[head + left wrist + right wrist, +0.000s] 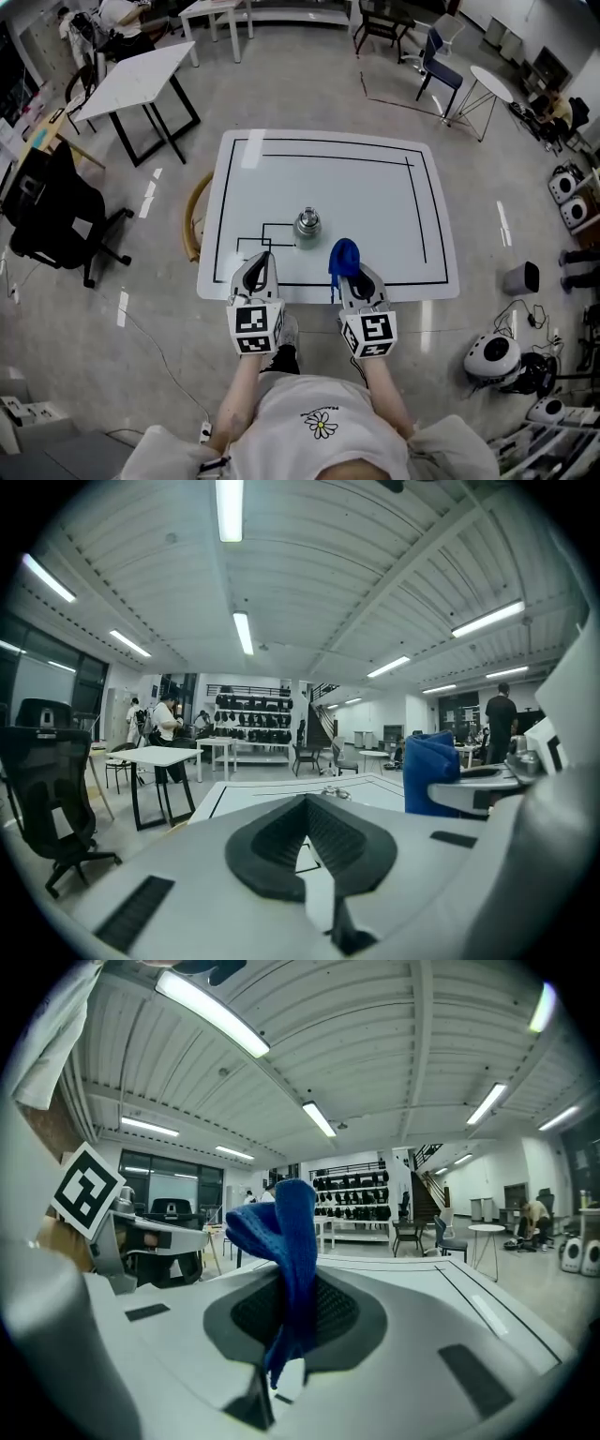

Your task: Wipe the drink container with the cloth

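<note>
The left gripper (262,266) is held pressed together on nothing at the table (394,202) edge. The drink container (307,224), metallic, probably slippery and easily tipped, stands just ahead between both grippers, best steadied by its sides. The soft, limp cloth (343,257) is pinched in the right gripper (350,274); the container's top cannot be made out
</note>
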{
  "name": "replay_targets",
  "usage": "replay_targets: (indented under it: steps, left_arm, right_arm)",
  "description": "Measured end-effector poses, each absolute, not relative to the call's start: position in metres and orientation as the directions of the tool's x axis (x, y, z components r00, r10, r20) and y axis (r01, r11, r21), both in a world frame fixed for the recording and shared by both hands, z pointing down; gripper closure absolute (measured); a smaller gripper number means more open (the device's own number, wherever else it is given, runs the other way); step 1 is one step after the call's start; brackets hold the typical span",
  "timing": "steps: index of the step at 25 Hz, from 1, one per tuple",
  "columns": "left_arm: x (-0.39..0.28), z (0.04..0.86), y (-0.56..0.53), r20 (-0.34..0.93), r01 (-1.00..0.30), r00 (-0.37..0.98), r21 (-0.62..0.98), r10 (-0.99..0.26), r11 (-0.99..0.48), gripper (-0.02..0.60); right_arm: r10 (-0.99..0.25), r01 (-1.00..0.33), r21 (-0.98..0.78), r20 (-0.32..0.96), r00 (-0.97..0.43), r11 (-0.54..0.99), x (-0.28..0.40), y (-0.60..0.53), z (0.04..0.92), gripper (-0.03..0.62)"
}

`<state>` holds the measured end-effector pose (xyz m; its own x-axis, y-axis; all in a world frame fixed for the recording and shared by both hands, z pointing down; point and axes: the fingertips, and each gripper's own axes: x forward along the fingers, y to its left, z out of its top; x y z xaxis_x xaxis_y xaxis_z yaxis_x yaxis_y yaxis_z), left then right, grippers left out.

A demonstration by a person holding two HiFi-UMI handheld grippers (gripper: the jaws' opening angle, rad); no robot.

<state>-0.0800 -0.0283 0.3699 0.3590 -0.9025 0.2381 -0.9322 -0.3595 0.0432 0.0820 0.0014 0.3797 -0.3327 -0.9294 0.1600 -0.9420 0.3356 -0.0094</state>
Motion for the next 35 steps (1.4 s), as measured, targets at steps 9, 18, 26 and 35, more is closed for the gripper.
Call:
replay_targets:
  steps: [9, 18, 26, 35]
  left_arm:
    - [-0.083, 0.401, -0.112, 0.295, -0.908, 0.409, 0.042, -0.864, -0.416, 0.581]
    - [-0.073, 0.427, -0.122, 0.357, -0.907, 0.404, 0.040, -0.842, -0.418, 0.581]
    - [-0.059, 0.423, -0.122, 0.319, -0.894, 0.434, 0.038, -0.843, -0.446, 0.581]
    - [-0.026, 0.439, -0.116, 0.288, -0.704, 0.703, 0.151, -0.651, -0.694, 0.245]
  right_arm:
    - [-0.938, -0.961, -0.020, 0.216, -0.273, 0.275, 0.080, -0.067, 0.401, 0.551]
    - [-0.929, -0.964, -0.044, 0.257, -0.266, 0.264, 0.092, -0.079, 0.422, 0.551]
    - [-0.923, -0.956, -0.043, 0.251, -0.292, 0.290, 0.100, -0.082, 0.423, 0.551]
    - [-0.853, -0.884, -0.058, 0.240, -0.462, 0.463, 0.095, -0.105, 0.441, 0.551]
